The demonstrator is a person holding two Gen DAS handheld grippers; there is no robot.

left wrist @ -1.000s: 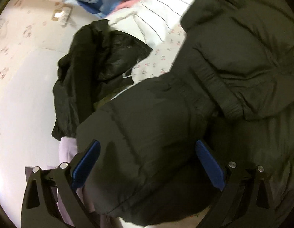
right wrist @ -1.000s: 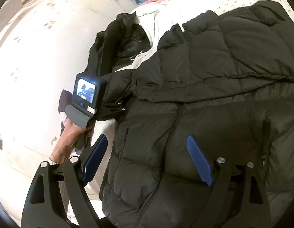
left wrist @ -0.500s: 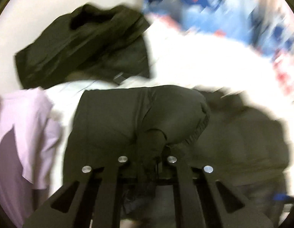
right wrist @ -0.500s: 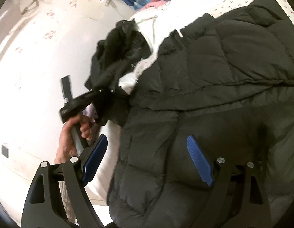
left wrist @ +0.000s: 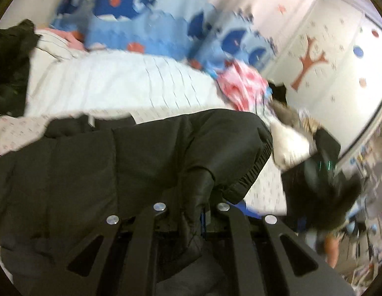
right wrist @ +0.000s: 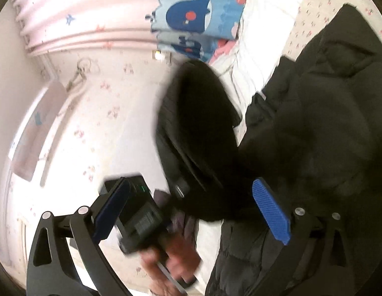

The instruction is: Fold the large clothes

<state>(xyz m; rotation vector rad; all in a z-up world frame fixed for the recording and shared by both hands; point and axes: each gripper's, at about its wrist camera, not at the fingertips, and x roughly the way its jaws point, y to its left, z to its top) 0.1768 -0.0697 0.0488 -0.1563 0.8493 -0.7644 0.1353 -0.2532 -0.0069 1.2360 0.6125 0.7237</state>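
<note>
Lifted since earlier: black jacket [left wrist: 141, 162] sleeve | left tool [left wrist: 191, 212] clamps it | right tool [right wrist: 191, 212] gapes beside jacket

Left hand-held gripper [left wrist: 203, 212] fingertips buried in jacket sleeve [left wrist: 215, 153], hand [right wrist: 171, 264] blurred

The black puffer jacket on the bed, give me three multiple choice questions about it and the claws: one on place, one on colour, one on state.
1. Which part of the black puffer jacket is in the left claw?
A. sleeve near the cuff B. hood C. zipper pull

2. Pad colour on the right claw?
A. red B. blue C. green

3. The right claw is:
A. shut on the jacket B. shut on a pillow C. open

Answers: 1 A, the ribbed cuff hangs beside the shut fingers. 2 B, the ridged pad is blue. 3 C, its pads stand wide apart.
</note>
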